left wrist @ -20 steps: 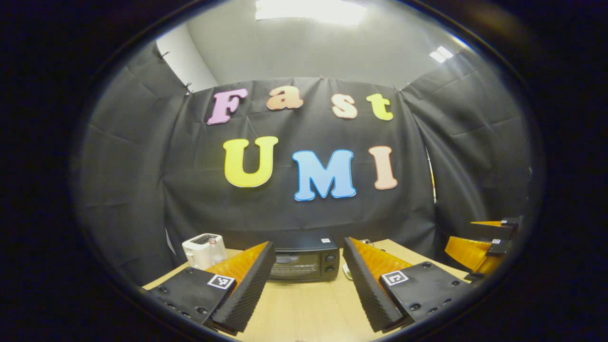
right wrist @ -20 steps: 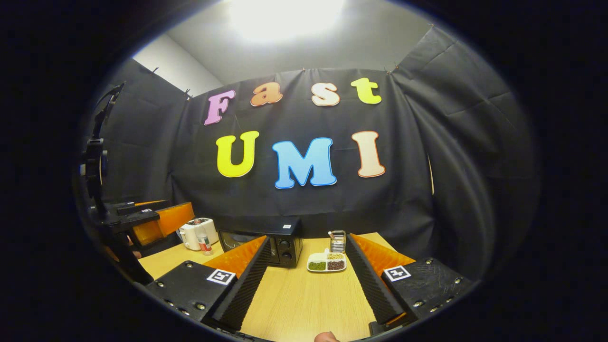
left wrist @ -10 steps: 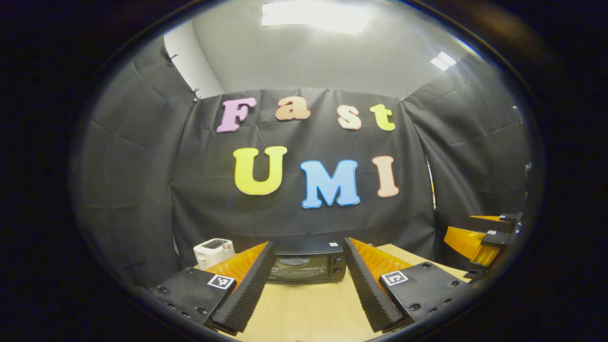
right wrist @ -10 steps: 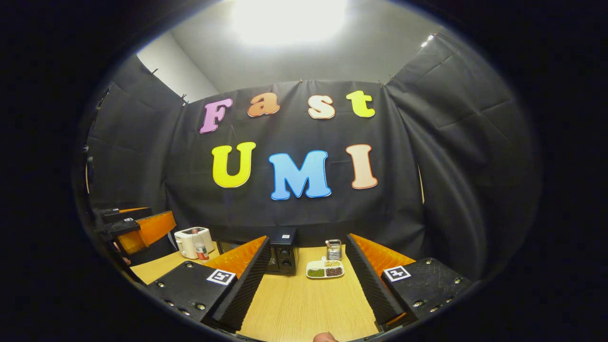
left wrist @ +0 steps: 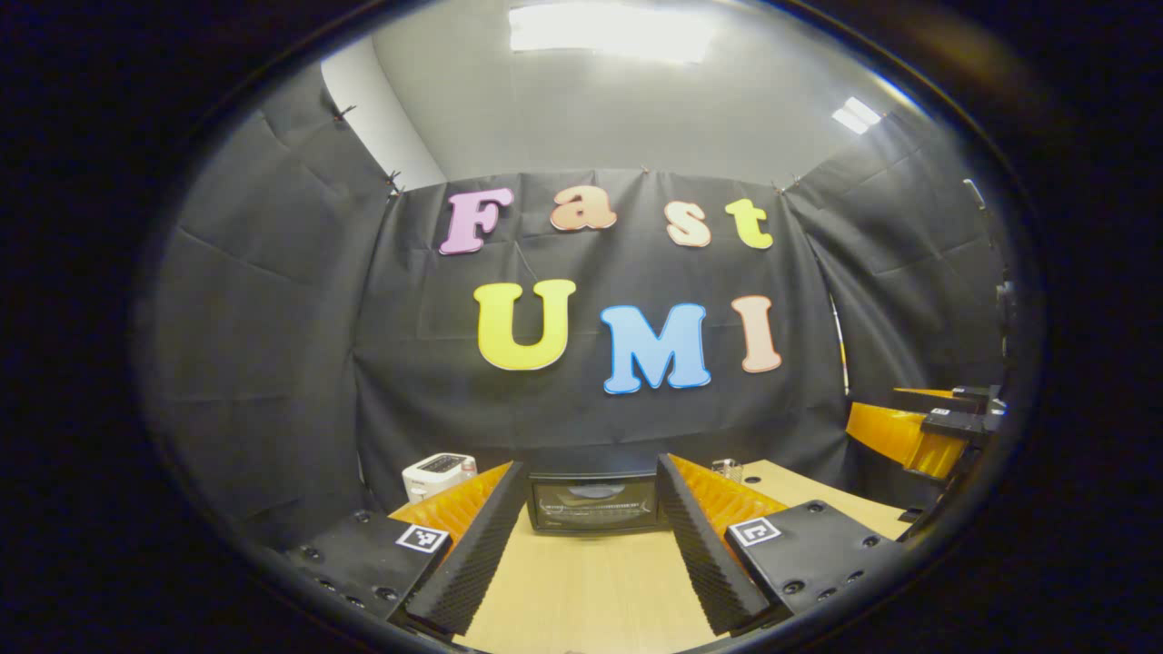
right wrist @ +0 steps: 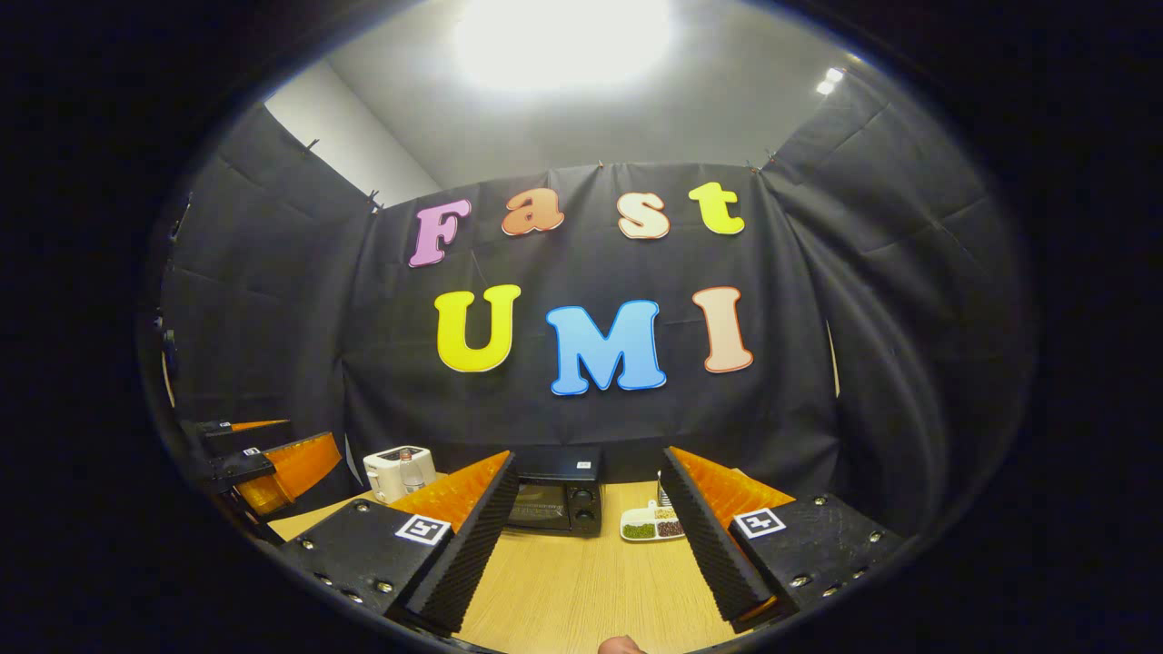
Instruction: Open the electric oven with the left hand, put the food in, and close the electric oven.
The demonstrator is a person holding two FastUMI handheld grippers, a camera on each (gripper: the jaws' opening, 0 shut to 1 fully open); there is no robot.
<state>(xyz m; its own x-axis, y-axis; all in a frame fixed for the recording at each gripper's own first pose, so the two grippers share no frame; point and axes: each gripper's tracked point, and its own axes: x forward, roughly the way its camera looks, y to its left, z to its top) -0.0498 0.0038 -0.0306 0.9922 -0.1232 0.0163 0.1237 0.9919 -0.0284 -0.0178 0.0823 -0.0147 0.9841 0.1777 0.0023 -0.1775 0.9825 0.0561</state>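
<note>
Wooden table (left wrist: 591, 590), black-draped booth; both grippers (left wrist: 591, 554) (right wrist: 581, 545) wide apart, empty, oven (left wrist: 595, 502) closed

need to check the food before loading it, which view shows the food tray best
The right gripper view: the food tray sits on the table right of the oven, compartments visible, its right end behind a finger. The left gripper view gives no clear sight of it.

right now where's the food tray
In the right gripper view the food tray lies on the wooden table, just right of the electric oven, partly behind the right gripper's finger.
</note>
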